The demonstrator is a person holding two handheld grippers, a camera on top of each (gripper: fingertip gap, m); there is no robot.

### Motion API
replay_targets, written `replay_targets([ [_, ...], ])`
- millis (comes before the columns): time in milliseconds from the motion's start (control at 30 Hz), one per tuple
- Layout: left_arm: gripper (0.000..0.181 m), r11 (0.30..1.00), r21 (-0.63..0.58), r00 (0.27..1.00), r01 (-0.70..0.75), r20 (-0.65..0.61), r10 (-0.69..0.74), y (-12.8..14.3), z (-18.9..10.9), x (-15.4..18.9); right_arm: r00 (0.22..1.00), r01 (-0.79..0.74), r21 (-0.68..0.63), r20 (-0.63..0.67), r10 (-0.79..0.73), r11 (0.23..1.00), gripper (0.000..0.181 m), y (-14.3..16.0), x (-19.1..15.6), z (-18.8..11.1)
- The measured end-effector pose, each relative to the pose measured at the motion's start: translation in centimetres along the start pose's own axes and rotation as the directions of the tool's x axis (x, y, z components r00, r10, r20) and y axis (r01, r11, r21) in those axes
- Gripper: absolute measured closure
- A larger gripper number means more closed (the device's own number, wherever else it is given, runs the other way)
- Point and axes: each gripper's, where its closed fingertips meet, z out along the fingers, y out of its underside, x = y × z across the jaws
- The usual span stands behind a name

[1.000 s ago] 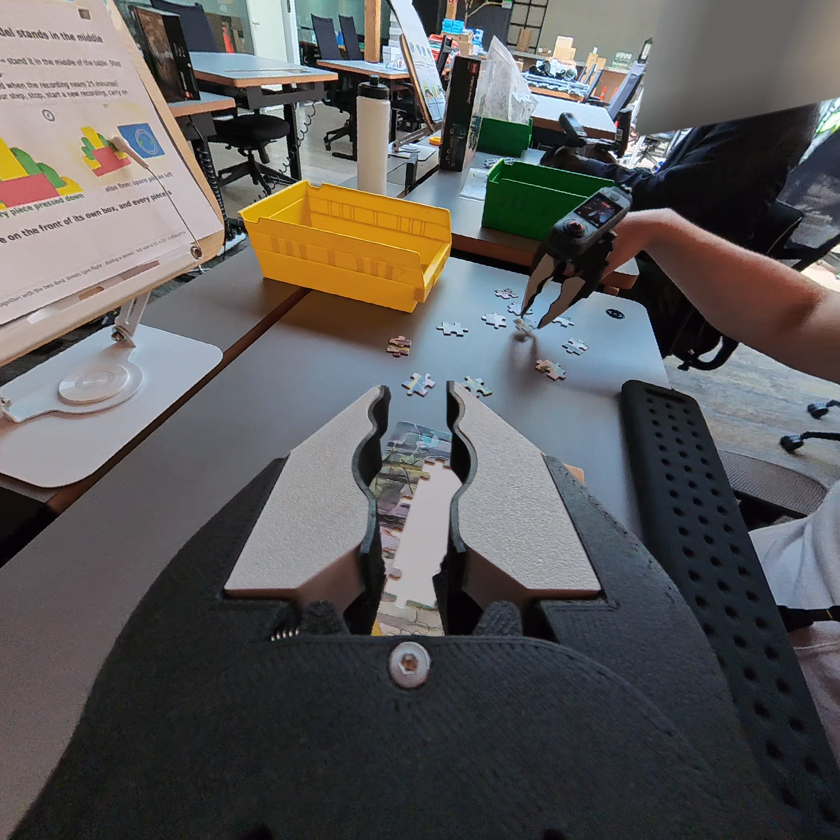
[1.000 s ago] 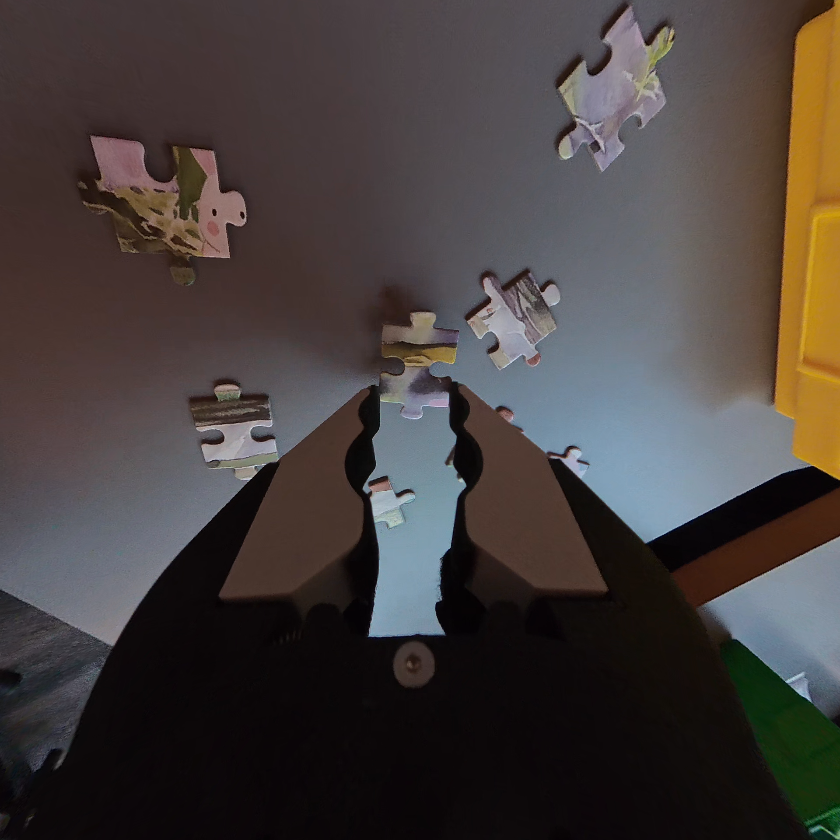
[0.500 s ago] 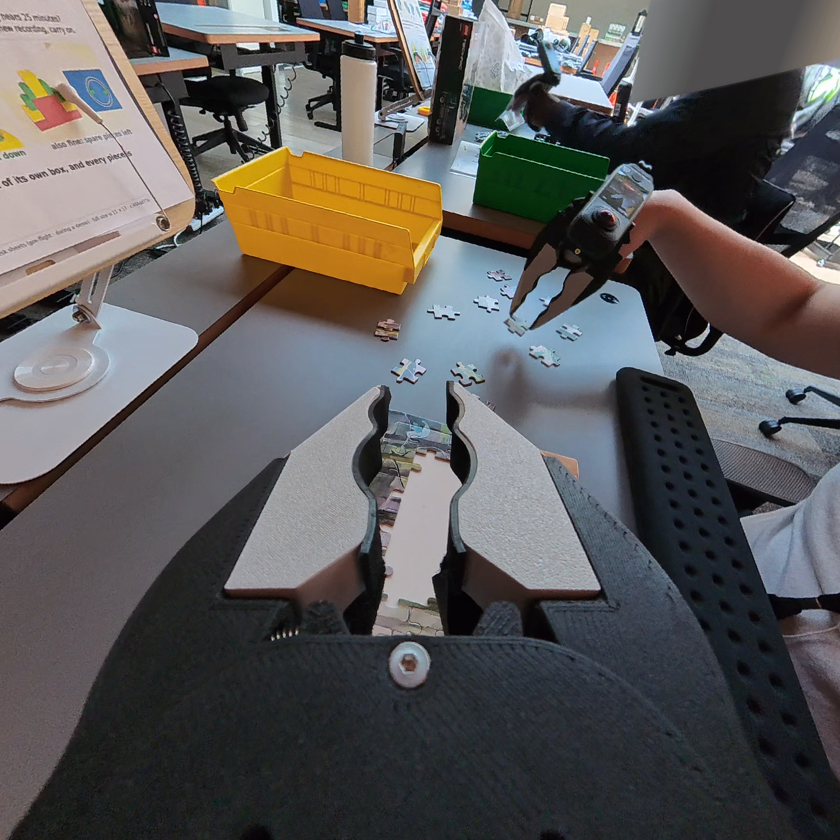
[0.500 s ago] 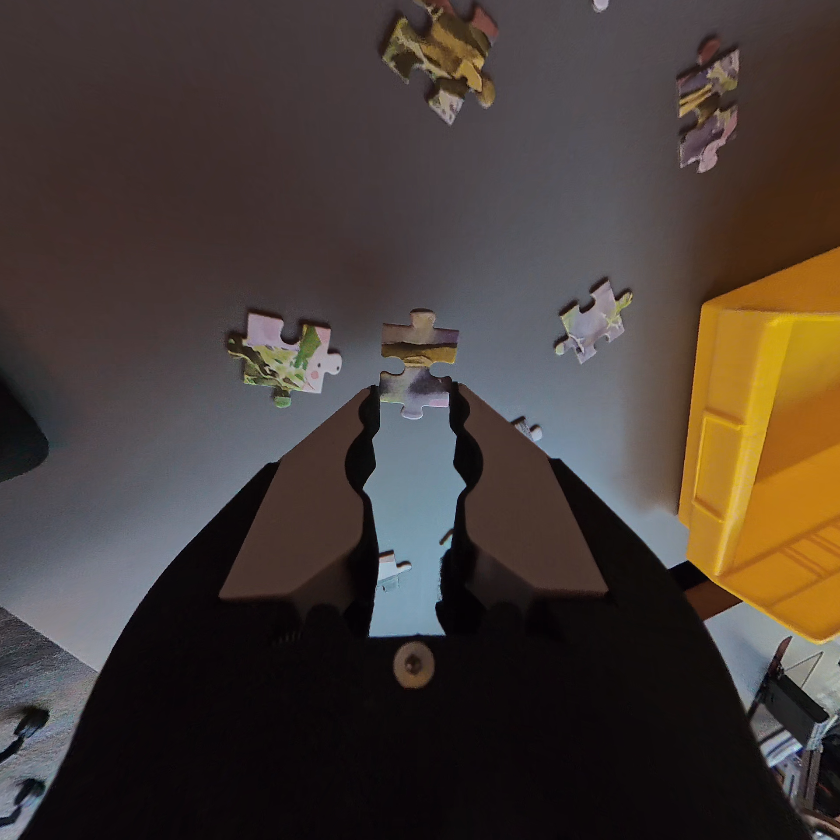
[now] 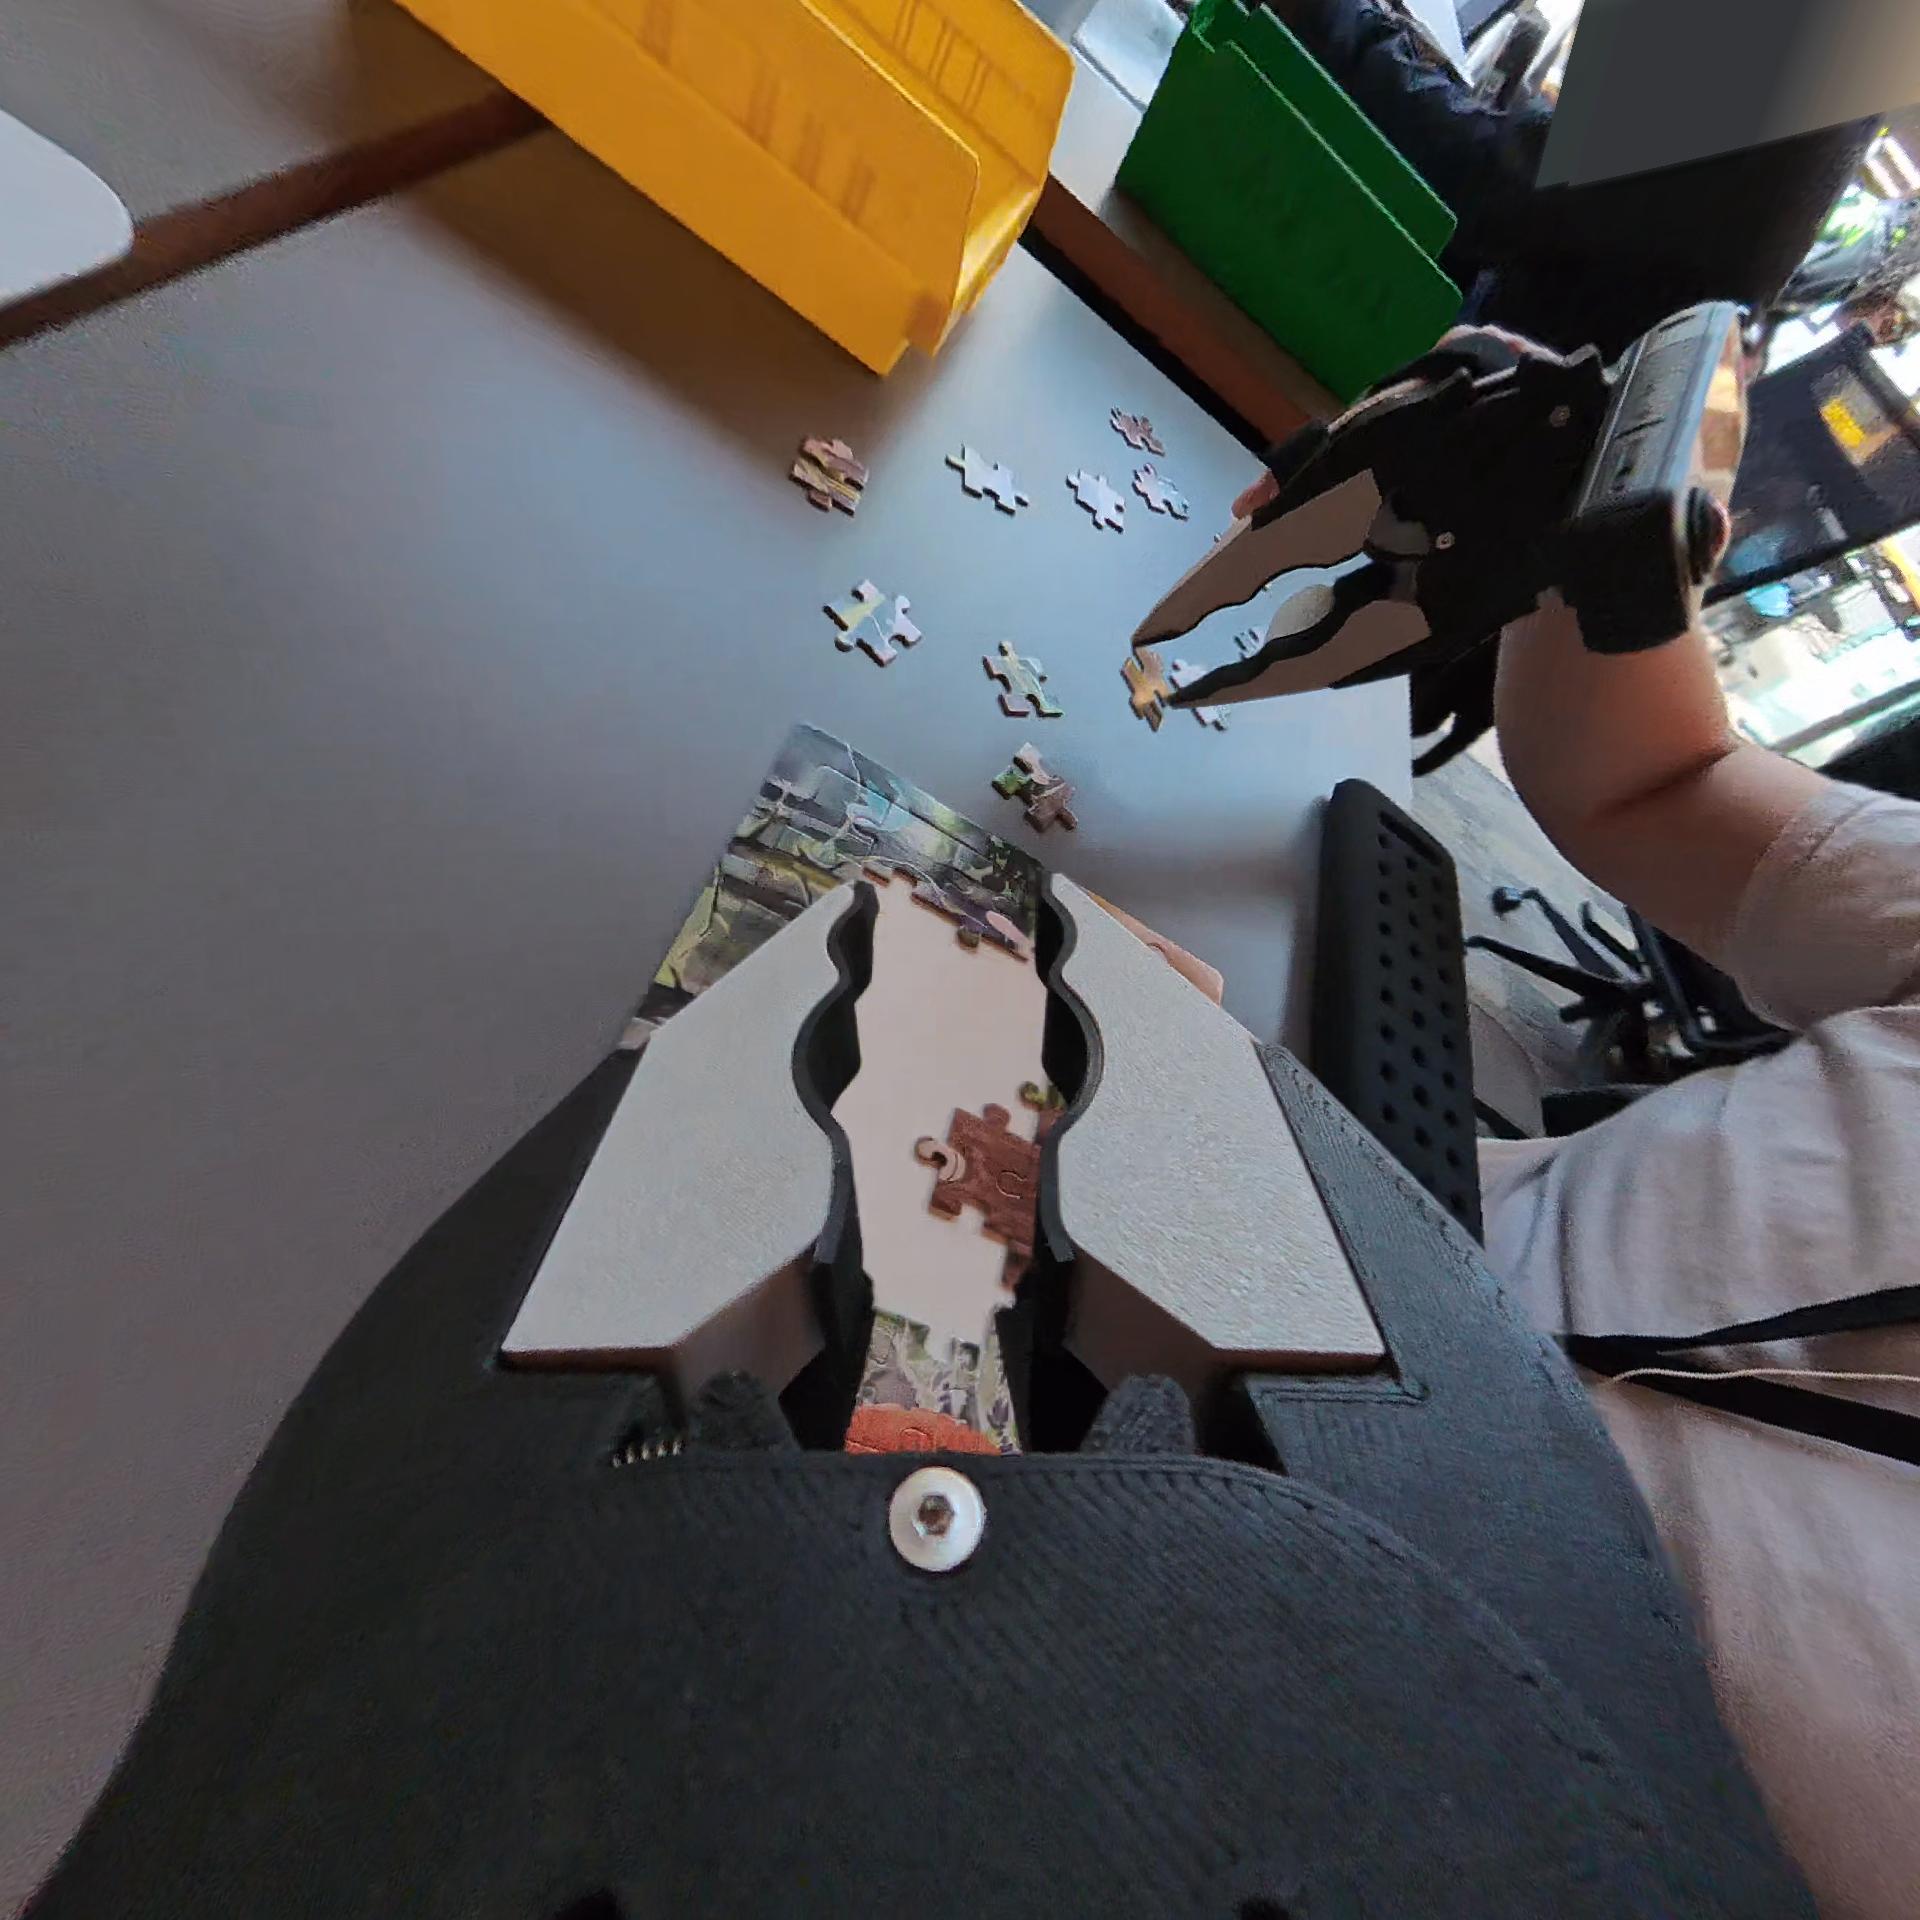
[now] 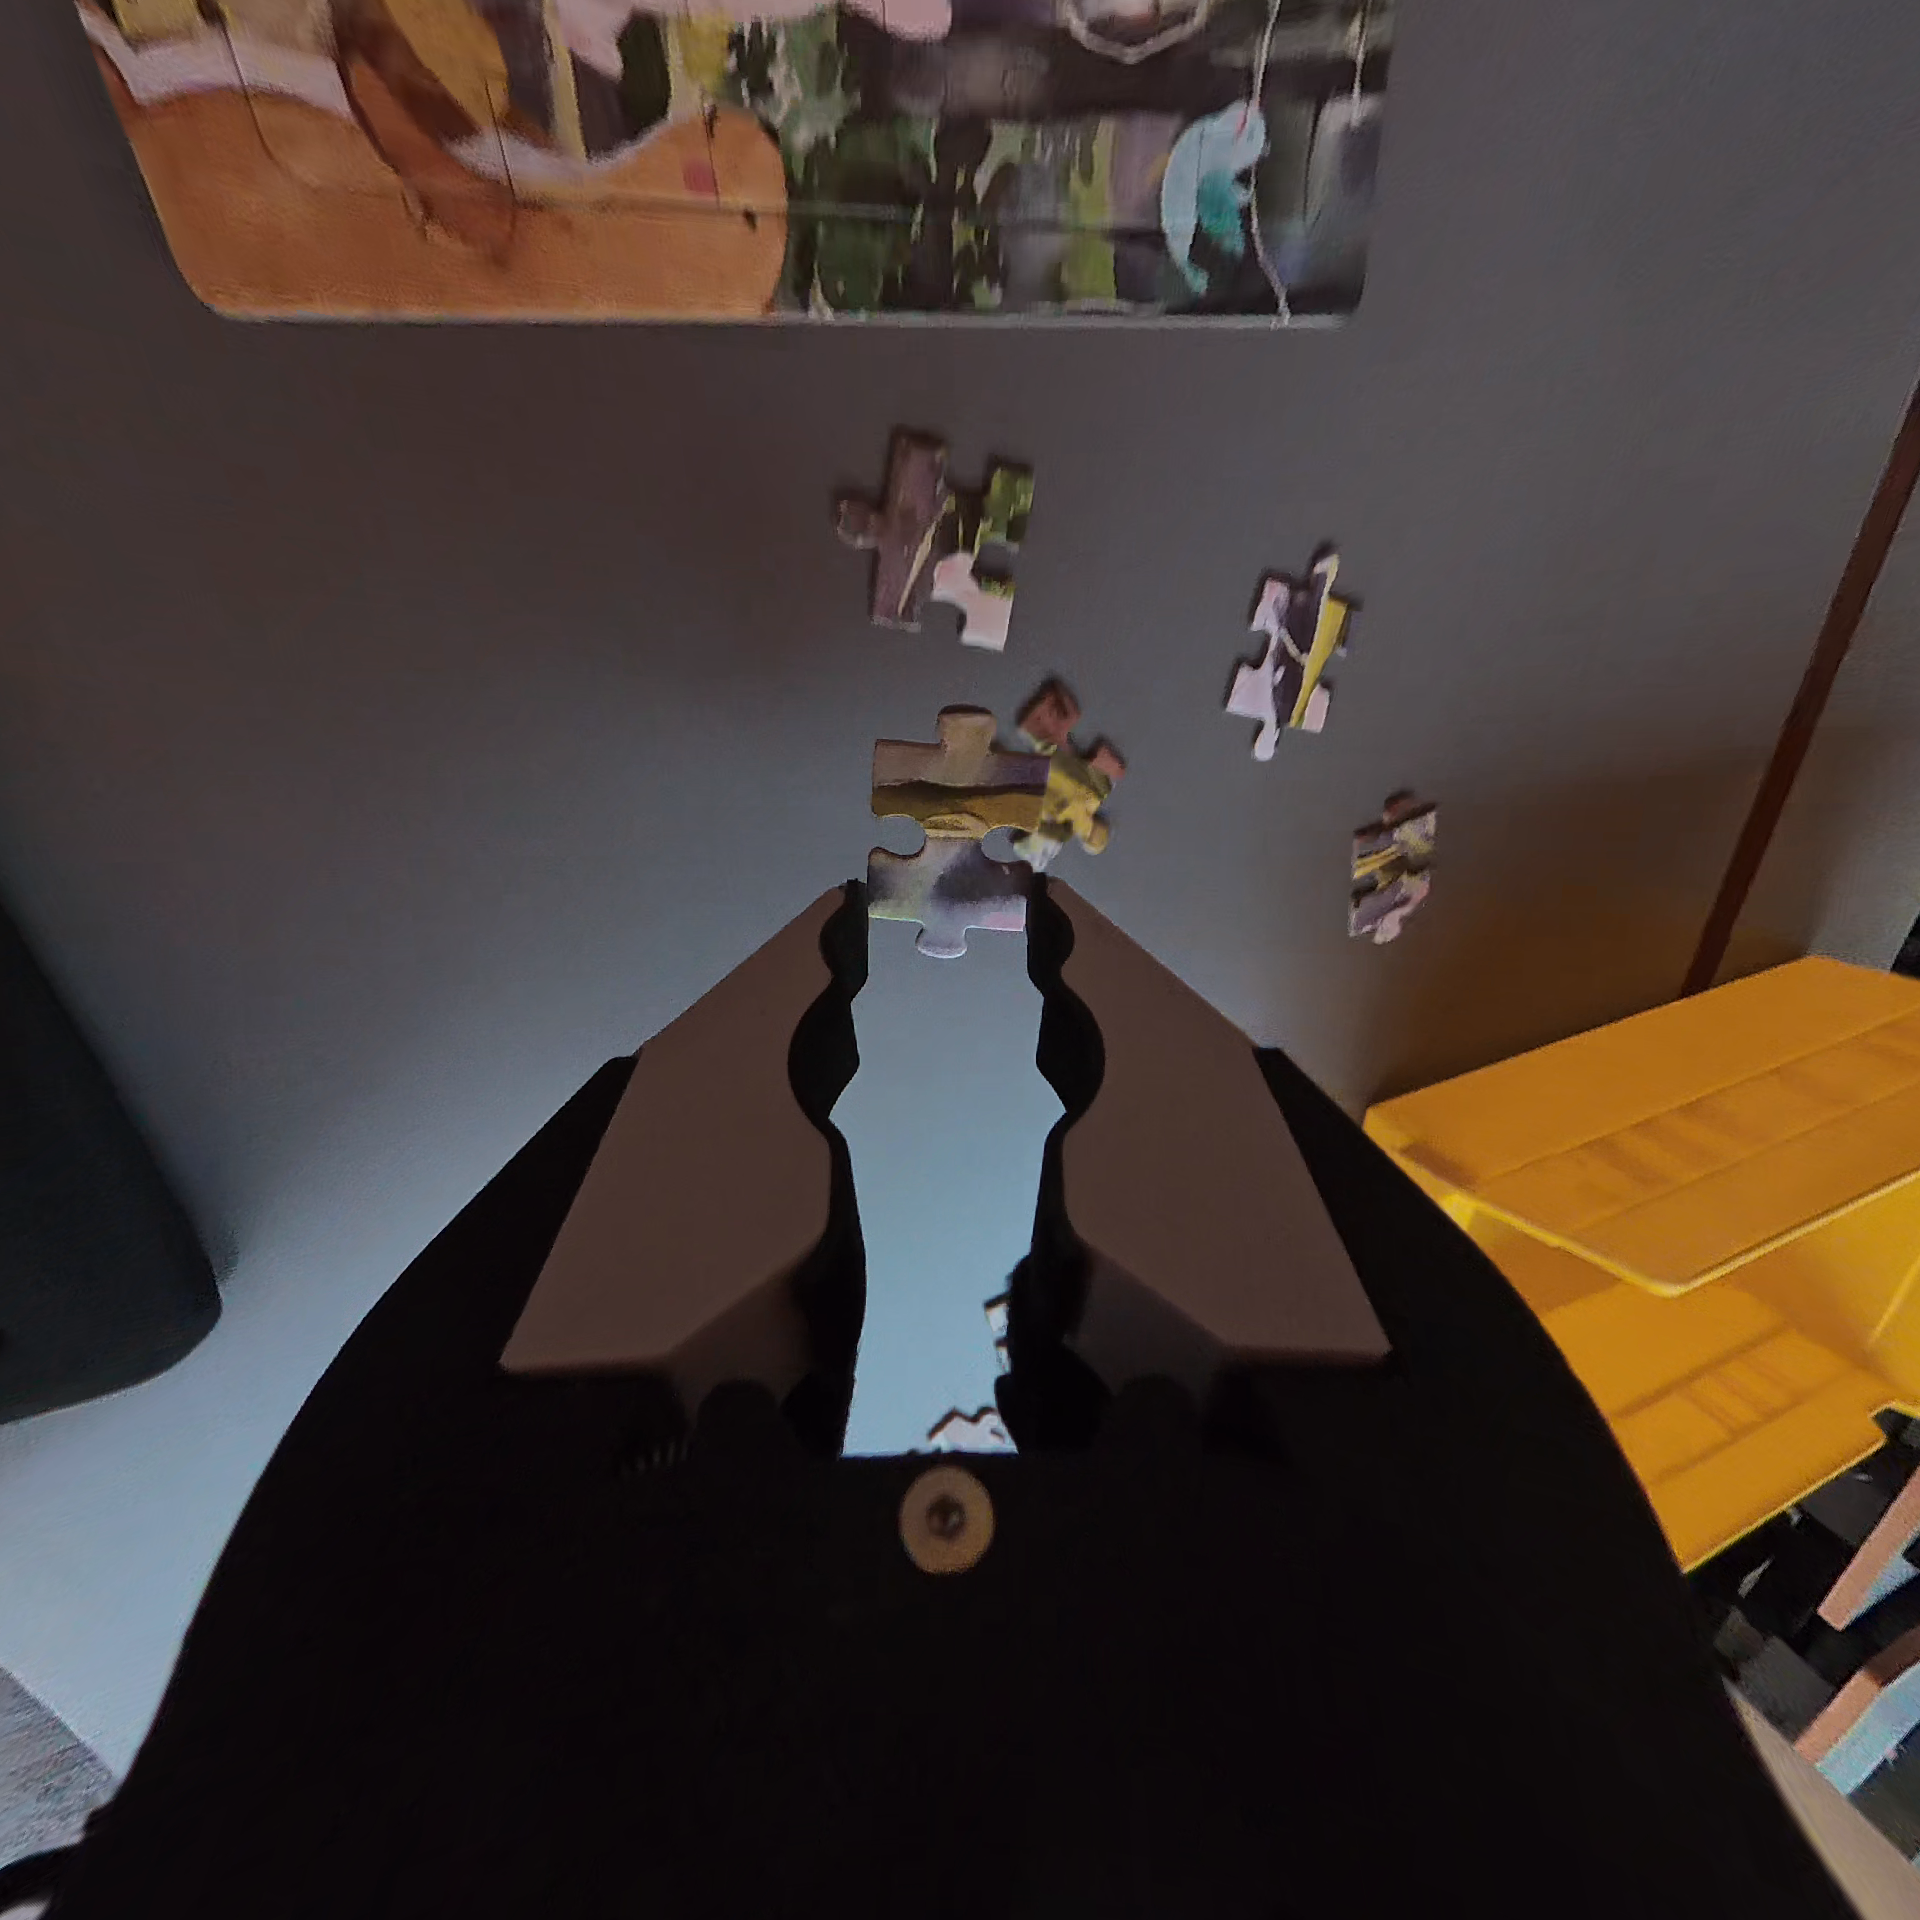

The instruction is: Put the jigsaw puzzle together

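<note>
The partly built jigsaw puzzle [image 5: 810, 821] lies on the grey table [image 5: 364, 623]; its bare pinkish middle shows between my left fingers. My left gripper [image 5: 954, 894] hovers over it, open and empty. Some brown pieces [image 5: 982, 1164] lie on the board below the jaws. My right gripper [image 6: 943, 899] is shut on a yellow and purple puzzle piece [image 6: 951, 810], held by its lower edge above the table. The left wrist view shows this gripper [image 5: 1153, 675] with the piece [image 5: 1146, 686] at its tips. The puzzle [image 6: 727, 156] lies ahead of it.
Several loose pieces [image 5: 873, 623] [image 6: 940, 540] are scattered on the table. A yellow bin [image 5: 779, 156] [image 6: 1662, 1195] and a green bin [image 5: 1299, 208] stand at the back. A black perforated armrest [image 5: 1392, 987] and the person's arm [image 5: 1621, 748] are at the right. Spacing between my two grippers at the tips: around 25 cm. To the black perforated armrest [image 5: 1392, 987]: right tips about 20 cm, left tips about 30 cm.
My right gripper has carried its piece from the far scatter toward the puzzle. My left gripper has tipped down over the puzzle and its jaws have opened a little wider.
</note>
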Motion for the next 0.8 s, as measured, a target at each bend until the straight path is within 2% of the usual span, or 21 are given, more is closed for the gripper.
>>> replay_targets([
  [167, 0.155, 0.991, -0.088, 0.99, 0.102, -0.086, -0.11, 1.8, 2.7, -0.1, 0.998, 0.056, 0.12, -0.018, -0.054, 0.991, 0.152, -6.2, 1.6, 0.1],
  [267, 0.159, 0.976, -0.173, 0.984, 0.135, -0.091, -0.153, 3.6, 4.0, -0.4, 0.996, 0.085, 0.185, -0.018, -0.083, 0.979, 0.152, -9.8, 2.4, 0.5],
  [400, 0.158, 0.961, -0.167, 0.965, 0.221, -0.103, -0.24, 3.8, 5.0, -1.1, 0.992, 0.123, 0.207, -0.01, -0.123, 0.971, 0.152, -13.0, 3.1, 1.7],
  [567, 0.158, 0.928, -0.247, 0.951, 0.279, -0.064, -0.303, 5.1, 5.6, -1.8, 0.985, 0.14, 0.212, 0.071, -0.158, 0.967, 0.152, -15.2, 2.5, 3.2],
  [700, 0.162, 0.903, -0.279, 0.94, 0.325, -0.007, -0.341, 5.8, 4.7, -3.0, 0.971, 0.173, 0.182, 0.135, -0.199, 0.968, 0.152, -15.4, 2.4, 4.8],
  [800, 0.168, 0.897, -0.255, 0.925, 0.361, -0.024, -0.379, 5.4, 3.6, -3.2, 0.959, 0.17, 0.163, 0.197, -0.201, 0.972, 0.152, -15.3, 2.5, 5.6],
])
